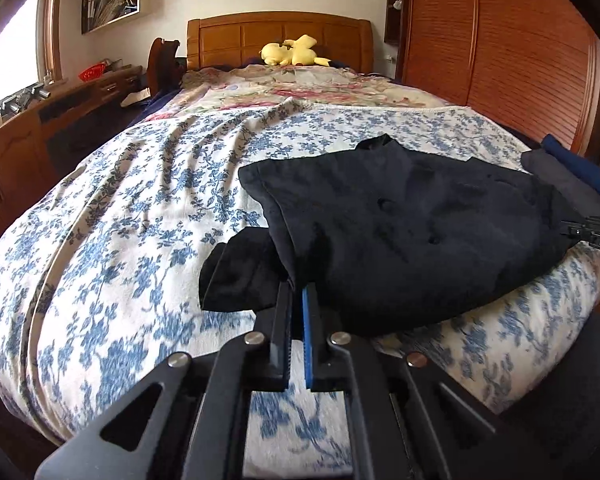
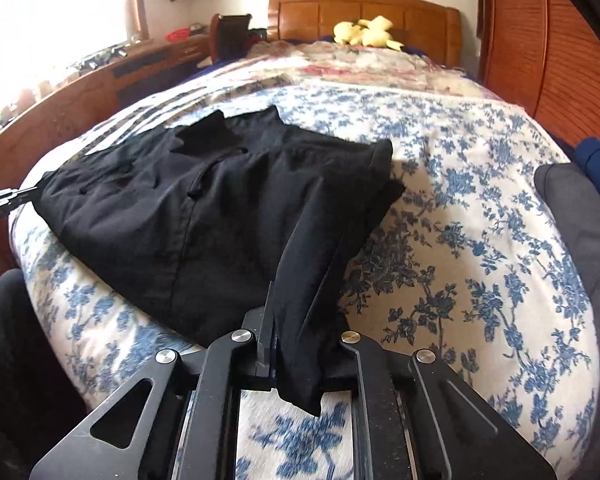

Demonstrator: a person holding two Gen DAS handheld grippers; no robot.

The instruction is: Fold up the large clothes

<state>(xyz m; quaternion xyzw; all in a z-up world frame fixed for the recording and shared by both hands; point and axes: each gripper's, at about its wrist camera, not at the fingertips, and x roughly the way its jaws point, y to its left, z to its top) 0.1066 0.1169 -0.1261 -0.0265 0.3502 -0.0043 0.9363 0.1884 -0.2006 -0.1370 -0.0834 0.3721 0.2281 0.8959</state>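
Observation:
A black garment (image 1: 400, 220) lies partly folded on the blue-flowered bedspread (image 1: 140, 200) near the bed's foot. My left gripper (image 1: 298, 292) is shut on the garment's near left edge, beside a loose sleeve (image 1: 240, 276). In the right wrist view the garment (image 2: 204, 200) spreads to the left. My right gripper (image 2: 296, 344) is shut on a fold of its near right corner, and the cloth drapes over the fingers. Each gripper shows at the edge of the other's view: the right one (image 1: 596, 234), the left one (image 2: 0, 200).
A yellow plush toy (image 1: 294, 52) lies by the wooden headboard (image 1: 276, 36). A wooden wardrobe (image 1: 500, 52) stands on the right and a desk (image 1: 60, 120) on the left. Dark folded clothes (image 2: 572, 200) lie at the bed's right edge.

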